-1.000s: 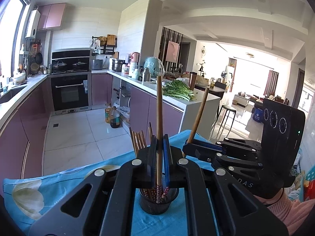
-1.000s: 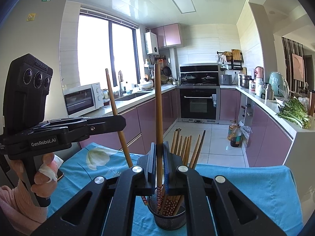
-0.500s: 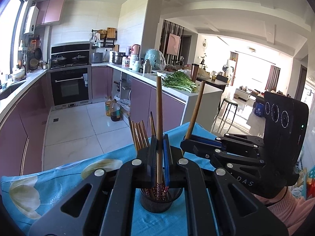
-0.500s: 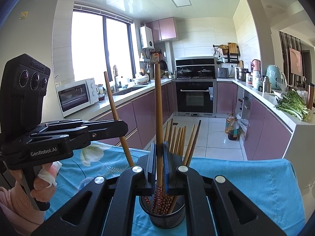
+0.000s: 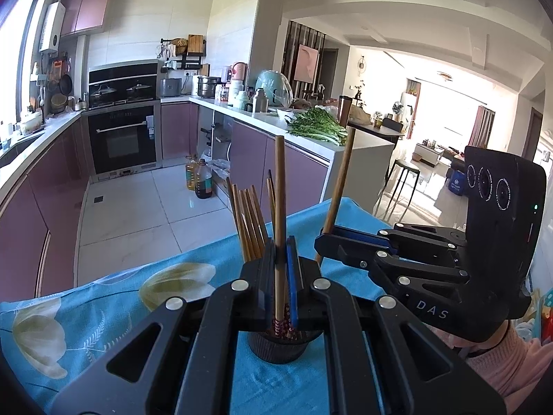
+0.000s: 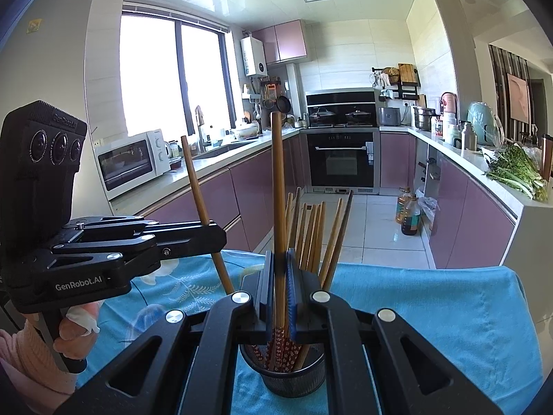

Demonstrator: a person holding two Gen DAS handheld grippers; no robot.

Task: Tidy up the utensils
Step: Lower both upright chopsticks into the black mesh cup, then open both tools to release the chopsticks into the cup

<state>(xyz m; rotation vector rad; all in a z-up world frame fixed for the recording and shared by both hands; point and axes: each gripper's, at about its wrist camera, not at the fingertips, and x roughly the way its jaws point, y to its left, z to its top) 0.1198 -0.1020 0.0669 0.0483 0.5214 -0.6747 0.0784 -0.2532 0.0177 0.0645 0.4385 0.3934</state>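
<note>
A black mesh utensil cup (image 6: pixel 290 377) stands on the blue flowered cloth (image 6: pixel 432 311) and holds several brown chopsticks (image 6: pixel 312 235). It also shows in the left wrist view (image 5: pixel 276 347). My left gripper (image 5: pixel 281 269) is shut on one upright chopstick (image 5: pixel 279 207) whose patterned end is in the cup. My right gripper (image 6: pixel 279 287) is shut on another upright chopstick (image 6: pixel 277 190), its lower end in the cup. Each gripper appears in the other's view, the right gripper (image 5: pixel 325 238) to the right and the left gripper (image 6: pixel 217 238) to the left, each pinching its chopstick.
The cloth-covered table edge (image 5: pixel 207 245) faces a tiled kitchen floor. Purple counters run on both sides, with an oven (image 6: pixel 340 159) at the back, a microwave (image 6: pixel 129 162) to the left, and greens (image 6: pixel 518 169) on the right counter. Oil bottles (image 5: pixel 198 180) stand on the floor.
Both grippers have come lower with their chopsticks, so the chopstick ends sit deeper in the cup. Both stay shut.
</note>
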